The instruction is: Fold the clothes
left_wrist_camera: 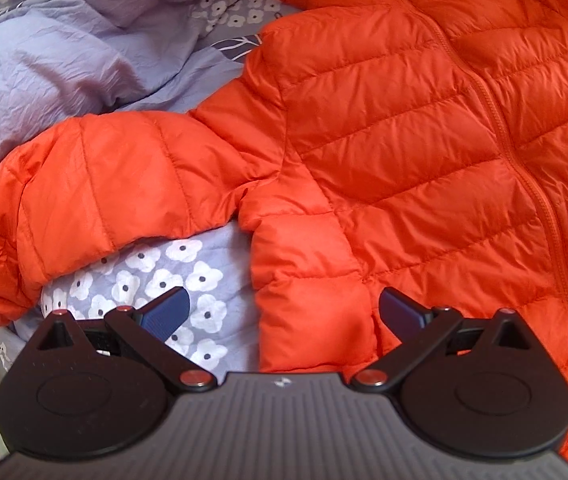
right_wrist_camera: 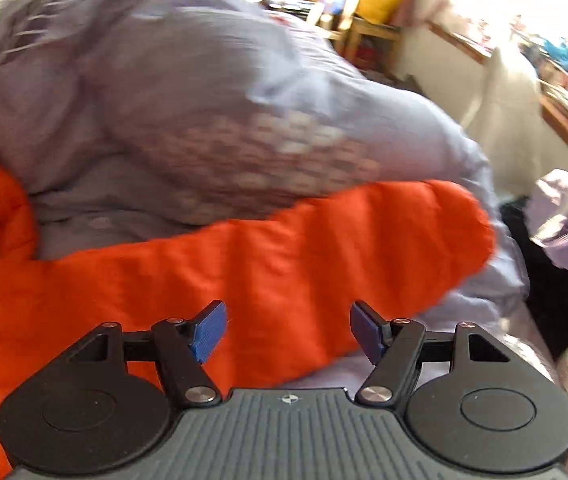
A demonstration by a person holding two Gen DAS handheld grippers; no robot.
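Orange jacket (left_wrist_camera: 384,152) lies front-up on the bed (left_wrist_camera: 187,280), zip closed, body spread mostly flat. One sleeve (left_wrist_camera: 95,196) sticks out sideways in the left wrist view, bent over the flowered sheet. Other sleeve (right_wrist_camera: 284,256) stretches out across the bedding in the right wrist view; that picture is motion-blurred. Rumpled lilac duvet (left_wrist_camera: 63,60) heaped just behind the jacket.

Left gripper (left_wrist_camera: 284,312): jaws spread, nothing between them, hovering over the jacket's side edge near the armpit. Right gripper (right_wrist_camera: 288,332): jaws apart, nothing pinched, above the outstretched sleeve.

Progress, as judged: early. Jacket laid out, no fold made. Both sleeves still out, not brought across the chest. Left to do: sleeves in, sides in, then body doubled up. Hood mostly out of view; cannot tell how it lies.
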